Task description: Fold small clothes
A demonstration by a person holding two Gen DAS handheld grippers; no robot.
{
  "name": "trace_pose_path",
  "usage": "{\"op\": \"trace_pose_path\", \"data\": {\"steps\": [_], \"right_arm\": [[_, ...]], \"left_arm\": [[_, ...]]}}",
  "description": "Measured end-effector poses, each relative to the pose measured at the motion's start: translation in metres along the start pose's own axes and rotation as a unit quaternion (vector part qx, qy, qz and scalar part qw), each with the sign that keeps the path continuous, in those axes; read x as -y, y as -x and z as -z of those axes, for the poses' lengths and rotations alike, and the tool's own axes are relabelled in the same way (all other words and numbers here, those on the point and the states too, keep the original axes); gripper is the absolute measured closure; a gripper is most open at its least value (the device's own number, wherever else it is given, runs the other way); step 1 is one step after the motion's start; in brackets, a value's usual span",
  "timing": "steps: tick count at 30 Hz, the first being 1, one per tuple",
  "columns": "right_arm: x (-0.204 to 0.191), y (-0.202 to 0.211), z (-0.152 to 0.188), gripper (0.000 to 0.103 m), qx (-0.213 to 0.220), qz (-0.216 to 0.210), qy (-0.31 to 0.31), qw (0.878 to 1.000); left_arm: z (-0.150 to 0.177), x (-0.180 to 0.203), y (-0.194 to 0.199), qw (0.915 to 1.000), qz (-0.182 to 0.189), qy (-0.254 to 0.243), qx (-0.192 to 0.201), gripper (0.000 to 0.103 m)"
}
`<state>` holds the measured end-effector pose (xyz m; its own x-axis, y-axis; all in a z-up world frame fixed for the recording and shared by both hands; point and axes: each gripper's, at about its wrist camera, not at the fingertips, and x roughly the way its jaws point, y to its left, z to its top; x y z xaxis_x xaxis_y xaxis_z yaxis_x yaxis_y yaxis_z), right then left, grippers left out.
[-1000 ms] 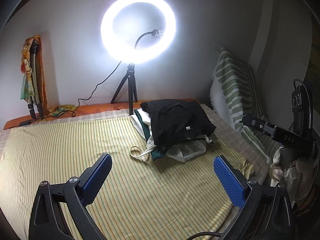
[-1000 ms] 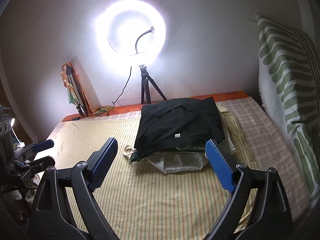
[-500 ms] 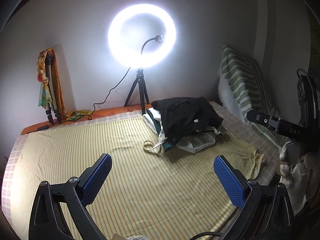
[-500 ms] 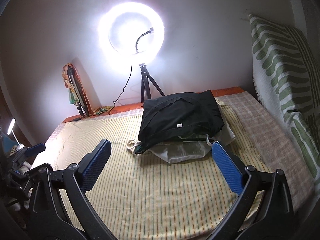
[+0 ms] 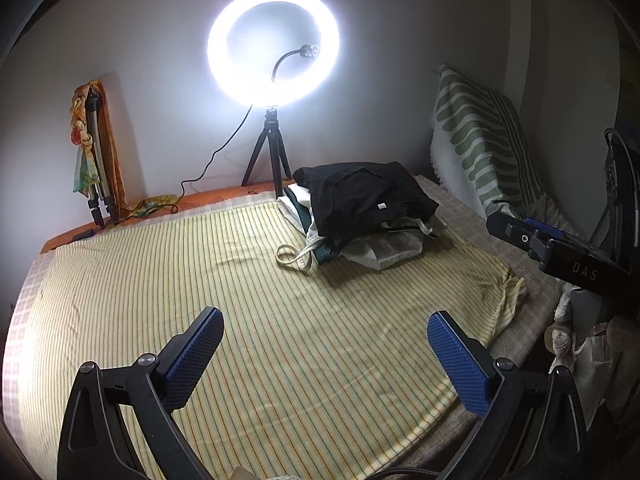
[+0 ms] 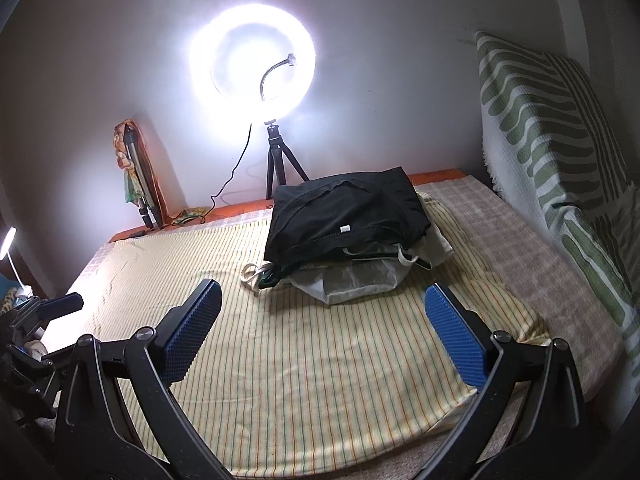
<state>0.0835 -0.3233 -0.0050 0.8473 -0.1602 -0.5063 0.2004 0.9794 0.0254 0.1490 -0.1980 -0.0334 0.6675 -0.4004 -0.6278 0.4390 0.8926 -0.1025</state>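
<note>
Lettering "DAS" marks right gripper body.

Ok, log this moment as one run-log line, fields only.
phase: approach | left gripper: open, empty | right gripper: open, empty | clothes pile: untouched on striped sheet, black garment on top

The left gripper is wide open, its two blue pads far apart with nothing between them. The right gripper is wide open too and holds nothing. Both point forward and a bit down.
</note>
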Motion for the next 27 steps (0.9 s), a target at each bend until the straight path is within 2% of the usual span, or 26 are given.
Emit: {"op": "trace_pose_path", "data": {"steps": [7, 27], "right_arm": [[-0.002, 0.001, 0.011, 0.000, 0.000, -0.004, -0.014, 1.000], [-0.002, -0.001, 0.013, 0.000, -0.003, -0.002, -0.010, 1.000]], "left_arm": [[0.007, 0.002, 0.000, 1.0000, 0.000, -0.007, -0.003, 0.000], [0.008, 0.005, 0.003, 0.9999, 0.007, -0.010, 0.001, 0.000]]}}
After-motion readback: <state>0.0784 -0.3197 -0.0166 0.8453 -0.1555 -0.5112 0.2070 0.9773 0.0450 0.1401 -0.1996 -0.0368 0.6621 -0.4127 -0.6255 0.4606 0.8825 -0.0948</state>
